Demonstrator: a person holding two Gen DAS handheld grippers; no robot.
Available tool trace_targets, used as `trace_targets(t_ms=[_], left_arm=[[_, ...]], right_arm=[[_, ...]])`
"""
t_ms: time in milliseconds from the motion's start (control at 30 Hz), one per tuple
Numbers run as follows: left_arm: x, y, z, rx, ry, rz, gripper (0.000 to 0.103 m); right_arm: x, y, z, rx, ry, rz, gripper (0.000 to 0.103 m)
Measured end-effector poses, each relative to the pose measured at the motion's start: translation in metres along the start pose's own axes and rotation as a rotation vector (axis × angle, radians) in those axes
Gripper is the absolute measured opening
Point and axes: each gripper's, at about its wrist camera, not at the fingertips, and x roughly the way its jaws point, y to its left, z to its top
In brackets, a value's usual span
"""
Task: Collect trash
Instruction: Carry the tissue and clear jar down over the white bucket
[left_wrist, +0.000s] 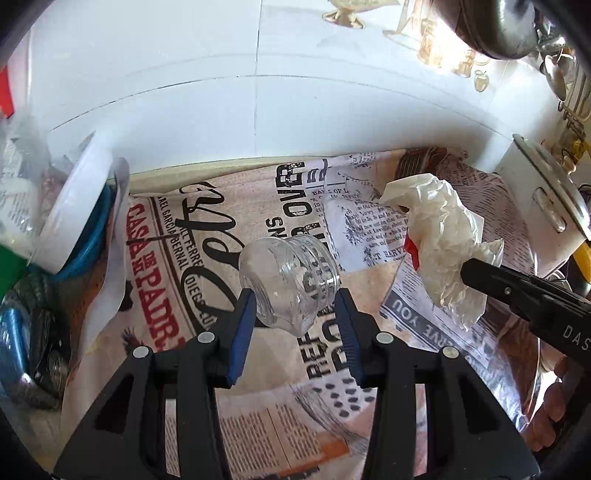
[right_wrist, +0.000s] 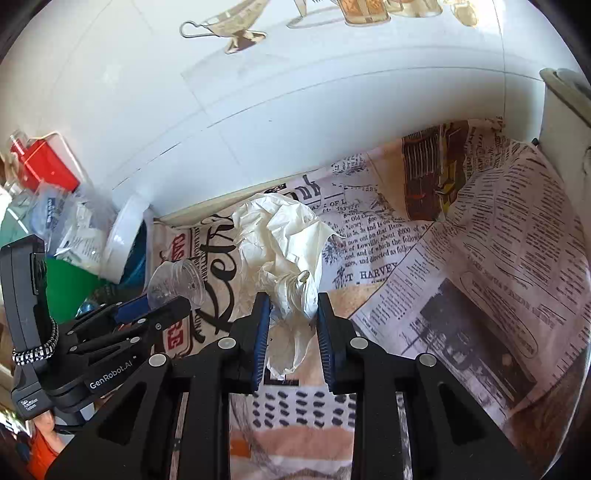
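My left gripper (left_wrist: 295, 299) is shut on a small clear plastic jar (left_wrist: 290, 282) and holds it above the newspaper-print tablecloth (left_wrist: 236, 221). The jar (right_wrist: 177, 282) and left gripper (right_wrist: 155, 304) also show at the left of the right wrist view. My right gripper (right_wrist: 291, 306) is shut on a crumpled white paper wad (right_wrist: 280, 251), lifted over the cloth. In the left wrist view the wad (left_wrist: 447, 240) hangs from the right gripper's black finger (left_wrist: 491, 280) at right.
A white lid on a blue-rimmed container (left_wrist: 77, 221) leans at the left, beside plastic bags (right_wrist: 74, 218), a red box (right_wrist: 48, 166) and a green object (right_wrist: 70, 288). A white tiled wall (left_wrist: 258, 92) stands behind. A white appliance (left_wrist: 543, 199) stands at right.
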Motion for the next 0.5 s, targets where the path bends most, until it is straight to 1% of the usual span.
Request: trace_targets(t_ms=[33,67,233,333,500], left_arm=[[-0.015,-0.002,-0.008,-0.009,-0.012,0.007,0.043],[-0.026,-0.005,-0.012,-0.015,-0.023,0.013,0.043],[-0.09,-0.02,-0.056,-0.04,-0.073,0.036,0.043],[-0.12,-0.025,-0.079,-0.043,-0.084,0.046,0.043],[-0.158,-0.031,-0.117,-0.008,-0.113,0.056,0.043]], right_arm=[[0.0,0.007,-0.004,-0.01,-0.002,0.008,0.023],[-0.01,0.01,-0.01,-0.025,-0.006,0.017,0.023],[-0.049,0.034,-0.041,-0.086,-0.029,0.045,0.023],[-0.071,0.046,-0.061,-0.102,-0.046,0.061,0.023],[-0.098,0.066,-0.096,-0.112,-0.072,0.089,0.023]])
